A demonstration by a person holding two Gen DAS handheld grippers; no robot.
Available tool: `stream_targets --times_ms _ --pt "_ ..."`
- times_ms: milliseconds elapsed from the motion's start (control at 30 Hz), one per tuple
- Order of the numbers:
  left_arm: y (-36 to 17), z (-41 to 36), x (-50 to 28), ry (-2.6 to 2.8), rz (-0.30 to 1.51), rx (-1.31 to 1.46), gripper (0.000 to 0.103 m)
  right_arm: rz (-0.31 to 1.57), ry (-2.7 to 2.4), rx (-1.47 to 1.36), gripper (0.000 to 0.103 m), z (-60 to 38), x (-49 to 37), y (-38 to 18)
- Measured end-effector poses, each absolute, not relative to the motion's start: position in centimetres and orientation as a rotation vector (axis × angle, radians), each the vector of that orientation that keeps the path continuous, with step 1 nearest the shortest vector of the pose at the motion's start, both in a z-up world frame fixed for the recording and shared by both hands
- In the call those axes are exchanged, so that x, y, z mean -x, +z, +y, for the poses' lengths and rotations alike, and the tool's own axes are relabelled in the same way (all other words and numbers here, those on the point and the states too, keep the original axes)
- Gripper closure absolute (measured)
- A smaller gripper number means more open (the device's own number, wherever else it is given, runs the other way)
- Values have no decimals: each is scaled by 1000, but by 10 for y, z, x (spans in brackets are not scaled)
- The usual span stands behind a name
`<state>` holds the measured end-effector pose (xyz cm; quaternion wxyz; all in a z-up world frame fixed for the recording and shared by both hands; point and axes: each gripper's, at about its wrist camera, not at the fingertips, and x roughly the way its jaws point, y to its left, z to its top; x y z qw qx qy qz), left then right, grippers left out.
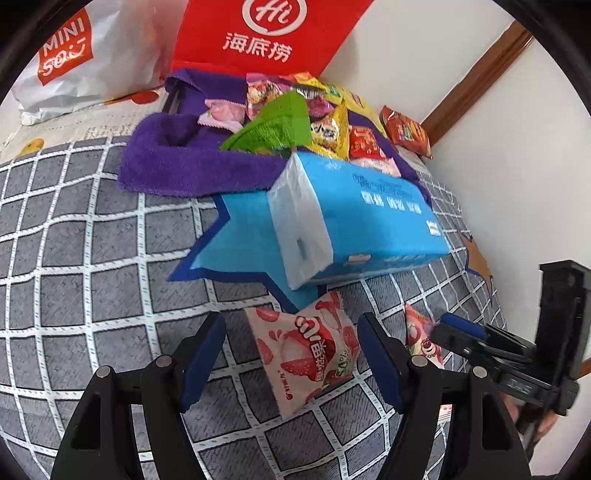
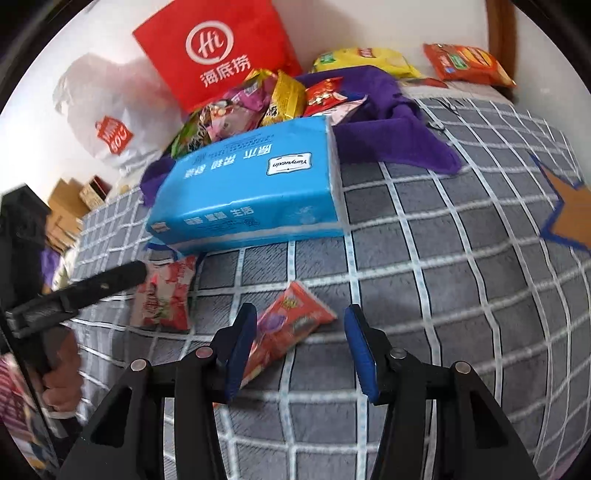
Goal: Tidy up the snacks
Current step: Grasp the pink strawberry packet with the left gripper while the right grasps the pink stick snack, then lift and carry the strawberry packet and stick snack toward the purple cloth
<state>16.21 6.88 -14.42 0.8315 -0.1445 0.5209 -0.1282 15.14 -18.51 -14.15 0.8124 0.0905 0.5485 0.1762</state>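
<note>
L tongs [image 1: 291,363] open, straddling strawberry pack [image 1: 306,350].

Home bedroom, by the look of it — the work surface is a bed with a grey grid-check blanket [image 1: 92,229], pushed into a white-walled corner with wooden trim [image 1: 476,77]. Domestic clutter on it: a Miniso shopping bag [image 1: 70,62], a red Haidilao bag [image 1: 266,33], a purple towel [image 1: 184,162], a blue tissue pack [image 1: 354,218] — cardboard boxes [image 2: 70,206] stacked beyond the bed.

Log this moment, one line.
left gripper: open over strawberry packet | right gripper: open over red packet | tissue pack: on bed | snack pile: on purple towel
</note>
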Motion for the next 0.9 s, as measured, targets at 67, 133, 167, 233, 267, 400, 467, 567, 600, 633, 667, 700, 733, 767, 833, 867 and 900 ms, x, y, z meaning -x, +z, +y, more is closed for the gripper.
stream_targets --times_ms 67,133,167,233,267,400,467,567,600,633,667,700,733,767,833,867,900 --pt "-150 62 -163 -267 1126 293 31 1180 387 -201 52 -183 -143 -141" --pt "-150 55 -163 -265 1114 277 29 1186 398 -224 50 -179 -138 -142" --pt "-151 51 -163 -272 1116 269 29 1192 400 -232 48 -175 -137 -145" --pt "-151 50 -162 -269 1116 265 27 1204 390 -231 48 -169 -137 -150" --pt "-150 50 -162 -268 1120 267 27 1196 382 -218 48 -165 -137 -151" --pt "-149 55 -160 -264 1129 285 27 1157 361 -123 49 -149 -138 -153" --pt "-149 56 -158 -262 1126 285 27 1137 351 -54 61 -149 -136 -153" --pt "-149 53 -155 -245 1119 257 25 1125 349 -53 77 -163 -136 -154" --pt "-149 51 -154 -238 1118 247 24 1122 341 -58 78 -170 -136 -153" --pt "-149 48 -155 -232 1118 237 23 1110 316 -49 78 -178 -136 -152" --pt "-150 44 -155 -226 1116 223 21 1094 288 -31 78 -185 -136 -152" --pt "-150 40 -155 -217 1114 210 21 1085 270 -17 78 -191 -136 -153" --pt "-150 36 -156 -199 1108 192 21 1079 254 -6 78 -198 -137 -155" --pt "-150 33 -156 -187 1104 180 20 1072 249 -11 78 -206 -138 -156" --pt "-152 25 -155 -153 1090 139 20 1053 252 -31 78 -218 -139 -159" --pt "-153 20 -154 -132 1080 110 20 1044 252 -36 78 -221 -139 -160" --pt "-154 15 -153 -115 1073 80 20 1032 248 -41 78 -225 -140 -162"
